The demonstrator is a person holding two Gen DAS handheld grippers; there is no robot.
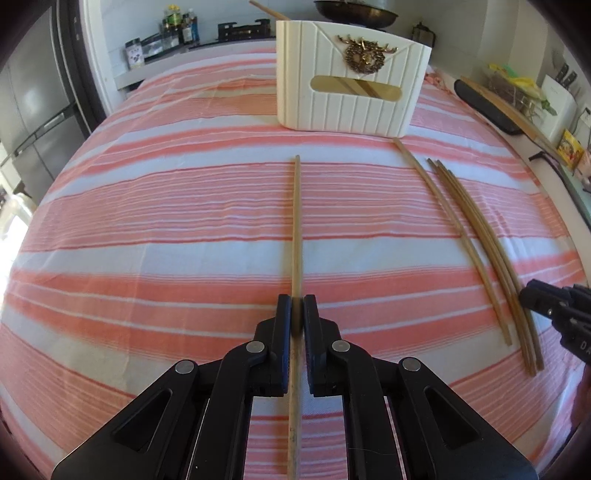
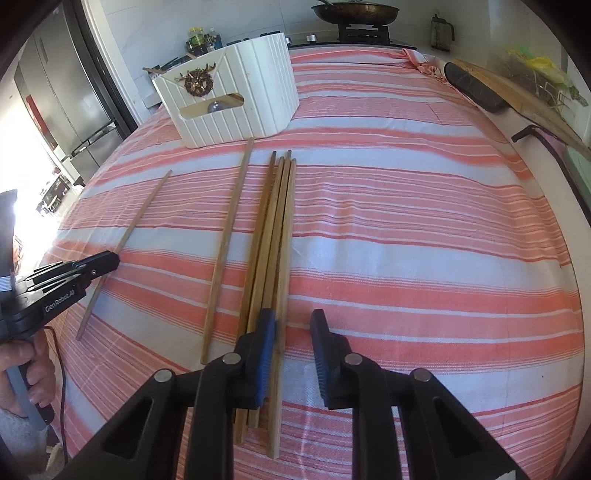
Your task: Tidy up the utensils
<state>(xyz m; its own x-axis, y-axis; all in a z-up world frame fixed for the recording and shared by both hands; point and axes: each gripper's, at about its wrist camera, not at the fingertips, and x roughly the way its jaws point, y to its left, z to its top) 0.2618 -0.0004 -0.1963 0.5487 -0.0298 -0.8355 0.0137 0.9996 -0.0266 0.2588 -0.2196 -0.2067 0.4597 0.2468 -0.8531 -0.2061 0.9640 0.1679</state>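
Observation:
A single wooden chopstick (image 1: 296,221) lies lengthwise on the striped cloth, and my left gripper (image 1: 296,299) is shut on its near part. In the right wrist view that same chopstick (image 2: 144,210) and the left gripper (image 2: 107,260) appear at the left. A bundle of several chopsticks (image 2: 271,240) lies under my right gripper (image 2: 293,317). Its jaws stand apart, the left finger resting over the bundle and the outermost chopstick (image 2: 286,258) lying just inside the gap. One more chopstick (image 2: 229,236) lies alone beside the bundle. The white ribbed utensil holder (image 2: 236,110) stands at the far side.
A frying pan (image 2: 354,13) sits on a stove behind the table. A black object (image 2: 476,88) and a wooden board (image 2: 535,107) lie along the right edge. A steel fridge (image 2: 62,92) stands at the left. A hand (image 2: 33,373) holds the left gripper's handle.

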